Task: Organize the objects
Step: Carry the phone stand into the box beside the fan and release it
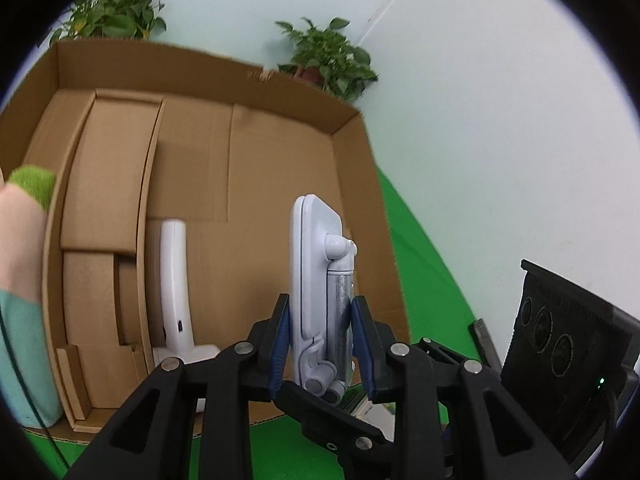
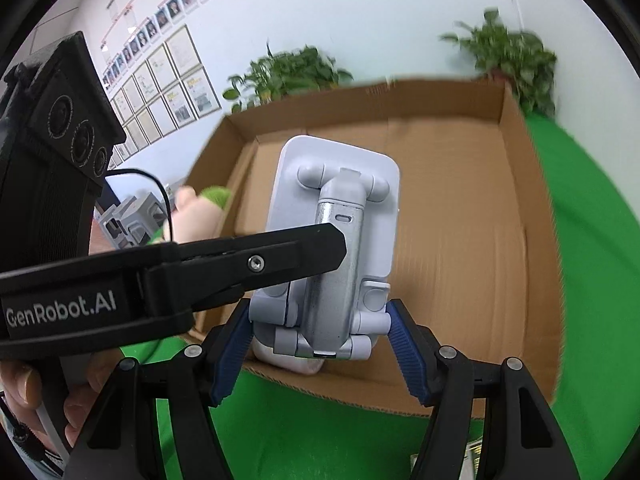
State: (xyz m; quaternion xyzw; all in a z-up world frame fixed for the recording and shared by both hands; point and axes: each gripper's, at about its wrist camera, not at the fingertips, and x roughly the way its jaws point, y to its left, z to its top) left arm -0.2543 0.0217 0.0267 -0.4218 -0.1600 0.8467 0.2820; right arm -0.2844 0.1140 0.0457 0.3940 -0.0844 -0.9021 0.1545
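Observation:
A white folding phone stand [image 1: 316,264] with a silver post is held upright over the near edge of an open cardboard box [image 1: 200,76]. My left gripper [image 1: 320,308] is shut on it, blue pads pressing its plate and post. In the right wrist view the stand [image 2: 336,208] shows its back. My right gripper [image 2: 319,304] is shut on its hinged base from both sides. A black finger [image 2: 280,256] of the left gripper crosses in from the left onto the post. A white curved device [image 1: 176,280] lies inside the box.
A plush toy with a green top [image 1: 32,188] sits by the box's left wall. Green cloth [image 2: 592,240] covers the table around the box [image 2: 440,100]. Two potted plants [image 1: 328,60] stand behind it by the wall. A person's hand [image 2: 24,392] grips the left tool.

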